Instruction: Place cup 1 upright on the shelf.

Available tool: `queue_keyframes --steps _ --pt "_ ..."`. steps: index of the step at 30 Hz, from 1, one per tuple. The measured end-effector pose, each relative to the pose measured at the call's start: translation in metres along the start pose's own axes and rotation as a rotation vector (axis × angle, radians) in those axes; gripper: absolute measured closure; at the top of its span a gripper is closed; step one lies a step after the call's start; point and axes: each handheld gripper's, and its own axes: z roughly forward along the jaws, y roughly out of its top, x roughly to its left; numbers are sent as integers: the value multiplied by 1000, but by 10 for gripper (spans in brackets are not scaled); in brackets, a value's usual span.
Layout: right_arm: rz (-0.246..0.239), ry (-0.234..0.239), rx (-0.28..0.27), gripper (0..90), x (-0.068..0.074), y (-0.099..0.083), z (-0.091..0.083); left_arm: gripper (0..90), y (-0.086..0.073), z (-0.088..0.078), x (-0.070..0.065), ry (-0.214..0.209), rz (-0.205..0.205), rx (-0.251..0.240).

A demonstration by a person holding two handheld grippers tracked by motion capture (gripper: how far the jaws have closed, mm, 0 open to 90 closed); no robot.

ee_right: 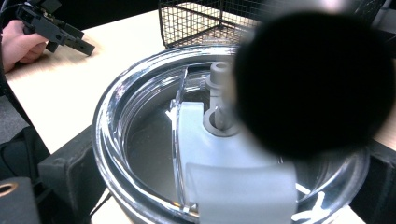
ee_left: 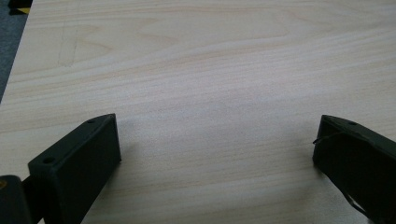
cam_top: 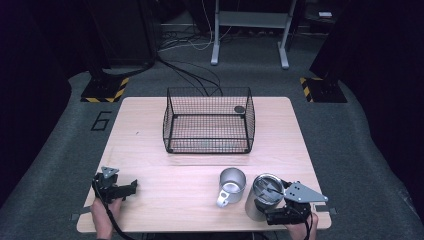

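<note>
- Right gripper (cam_top: 276, 202) at table's (cam_top: 150, 125) near-right corner, jaws either side of lidded tumbler (cam_top: 261, 197); can't tell if clamped yet.
- Squeeze w/ jaws level below lid (ee_right: 224, 140), lift straight, avoid steel mug (cam_top: 231, 185) beside it.
- Left gripper (cam_top: 131, 188) wide open, empty, near-left edge.

On the counter (cam_top: 150, 125) the wire basket (cam_top: 208, 120) sits toward the far edge, near the middle. Nearer to me and to the right of centre stands the mug (cam_top: 232, 185), and just right of it the lidded tumbler (cam_top: 262, 196). My right tool (cam_top: 280, 200) is at the tumbler's right side, by the counter's near right corner. My left tool (cam_top: 131, 187) rests well apart, at the near left, with bare counter between its jaws.
</note>
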Motion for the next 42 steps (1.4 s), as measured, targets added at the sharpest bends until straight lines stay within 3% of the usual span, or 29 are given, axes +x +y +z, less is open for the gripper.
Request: queue_keyframes --steps 8,27,42 --pt "-10 -11 -20 36 -1 7 -6 5 0 0 0 0 1 -1" --pt "-22 -87 -51 36 -13 27 -16 5 0 0 0 -3 13 0" --pt "-18 -127 -51 36 -28 42 -10 4 1 0 -1 -9 12 5"
